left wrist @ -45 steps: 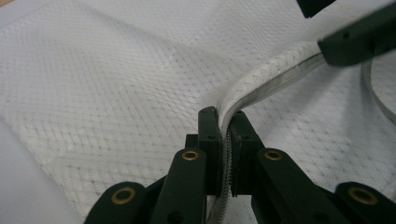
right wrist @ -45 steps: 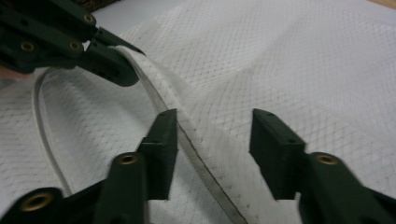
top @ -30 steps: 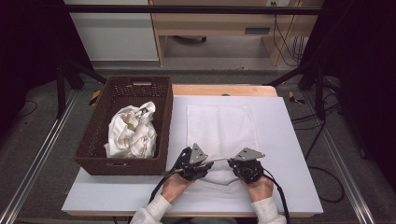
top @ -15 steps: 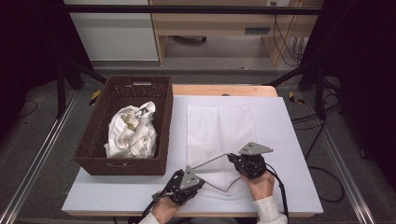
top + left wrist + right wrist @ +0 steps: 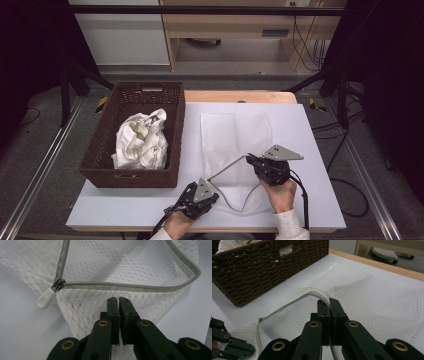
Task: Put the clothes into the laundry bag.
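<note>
Fingers of both grippers (left [image 5: 118,300], right [image 5: 329,301]) pinch the mesh bag's [image 5: 235,135] zipper edge [image 5: 317,293].

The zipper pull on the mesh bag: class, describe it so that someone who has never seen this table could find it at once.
Start at the white table, right of the brown wicker basket, where a white mesh laundry bag lies flat. Follow its grey zipper along the near edge to the corner by the left claw. The zipper pull is a small white rounded tab on a metal slider, the bag's one smooth solid piece.
</note>
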Tool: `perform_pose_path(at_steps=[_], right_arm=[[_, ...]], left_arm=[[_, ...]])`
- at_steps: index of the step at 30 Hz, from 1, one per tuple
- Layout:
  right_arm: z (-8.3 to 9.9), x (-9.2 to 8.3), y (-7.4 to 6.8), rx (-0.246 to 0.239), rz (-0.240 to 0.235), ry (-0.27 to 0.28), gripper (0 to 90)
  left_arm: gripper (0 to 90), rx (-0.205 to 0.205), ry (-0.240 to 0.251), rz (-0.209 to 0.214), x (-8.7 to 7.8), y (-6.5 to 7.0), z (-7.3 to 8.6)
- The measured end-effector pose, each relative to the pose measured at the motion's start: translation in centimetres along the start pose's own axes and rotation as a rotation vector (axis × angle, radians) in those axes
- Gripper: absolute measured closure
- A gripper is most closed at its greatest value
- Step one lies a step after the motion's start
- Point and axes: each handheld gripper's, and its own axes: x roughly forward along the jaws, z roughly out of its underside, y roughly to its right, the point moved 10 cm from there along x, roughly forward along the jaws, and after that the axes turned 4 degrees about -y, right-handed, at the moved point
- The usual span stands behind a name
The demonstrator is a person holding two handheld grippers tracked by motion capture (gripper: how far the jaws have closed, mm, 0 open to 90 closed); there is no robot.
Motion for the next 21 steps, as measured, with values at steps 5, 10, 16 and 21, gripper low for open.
perform_pose_path(at_steps=[5, 10, 16, 21], right_arm=[[0.8, 0.4, 0.0, 0.002, -0.004, -0.024, 88.4], [1.3, 0.3, 0.0, 0.004, -0.007, -0.037, 88.4], [1.4, 0.1, 0.3, 0.017, -0.007, -0.036, 88.4], [1.4, 0.1, 0.4, 0.009, -0.004, -0.035, 88.4]], left_arm=[[64.9, -0.017, 0.052, -0.004, -1.8, -0.3, -1.0], [46.1, -0.045, 0.133, -0.001, -4.8, -0.9, -2.8], [36.6, -0.069, 0.212, -0.052, -8.3, -2.6, -4.6], [35.0, -0.096, 0.279, -0.089, -11.1, -4.7, -6.0]])
